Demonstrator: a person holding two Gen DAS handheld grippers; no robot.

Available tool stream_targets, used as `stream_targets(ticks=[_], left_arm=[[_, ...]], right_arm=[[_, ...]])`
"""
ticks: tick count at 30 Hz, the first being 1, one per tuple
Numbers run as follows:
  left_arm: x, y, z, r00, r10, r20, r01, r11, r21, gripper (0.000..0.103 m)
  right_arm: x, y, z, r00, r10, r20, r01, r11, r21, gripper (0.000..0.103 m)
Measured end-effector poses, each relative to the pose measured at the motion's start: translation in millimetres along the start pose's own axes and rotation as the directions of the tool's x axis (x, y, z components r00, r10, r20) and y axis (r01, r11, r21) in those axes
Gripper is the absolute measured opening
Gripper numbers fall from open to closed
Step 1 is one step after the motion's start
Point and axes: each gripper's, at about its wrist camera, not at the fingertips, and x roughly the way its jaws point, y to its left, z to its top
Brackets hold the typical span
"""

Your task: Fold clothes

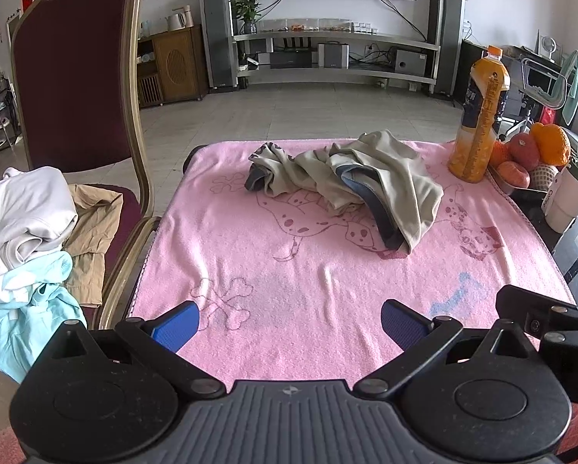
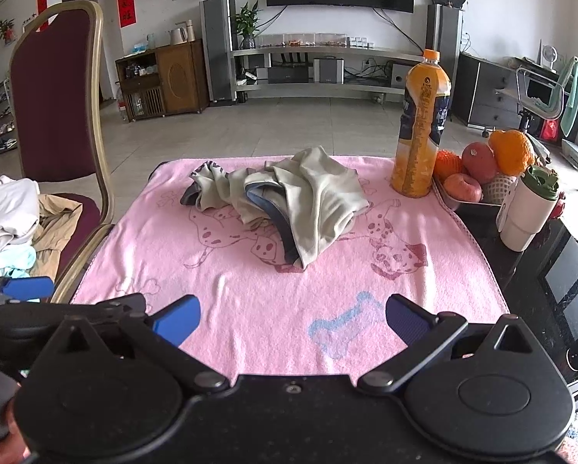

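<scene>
A crumpled beige garment with blue-grey trim (image 1: 351, 181) (image 2: 289, 197) lies in a heap on the far half of a pink towel (image 1: 289, 270) (image 2: 289, 270) that covers the table. My left gripper (image 1: 289, 323) hovers over the towel's near edge, jaws wide open, with nothing between its blue pads. My right gripper (image 2: 293, 319) is beside it on the right, also wide open and empty. Both stand well short of the garment. The left gripper's blue fingertip (image 2: 28, 286) shows at the left edge of the right wrist view.
A maroon chair (image 1: 76, 77) (image 2: 57, 96) at the left holds a pile of white, tan and light-blue clothes (image 1: 30, 232) (image 2: 11, 228). An orange juice bottle (image 1: 478, 116) (image 2: 420, 127), a tray of fruit (image 1: 528, 154) (image 2: 486, 162) and a white cup (image 2: 528, 212) stand at the table's right side.
</scene>
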Motion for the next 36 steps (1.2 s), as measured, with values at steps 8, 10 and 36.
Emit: stream_targets(ticks=[8, 10, 36], left_arm=[[0.1, 0.8, 1.3, 1.000, -0.003, -0.006, 0.003, 1.000, -0.004, 0.102], [0.5, 0.4, 1.4, 1.000, -0.003, -0.008, 0.003, 1.000, -0.005, 0.102], [-0.1, 1.3, 1.0, 1.000, 0.004, -0.009, -0.004, 1.000, 0.000, 0.102]], right_arm=[[0.8, -0.1, 1.0, 1.000, -0.004, -0.006, 0.004, 1.000, 0.000, 0.103], [0.5, 0.3, 0.5, 1.000, -0.004, -0.007, 0.004, 1.000, 0.000, 0.103], [1.2, -1.1, -0.5, 1.000, -0.006, -0.015, 0.006, 1.000, 0.006, 0.103]])
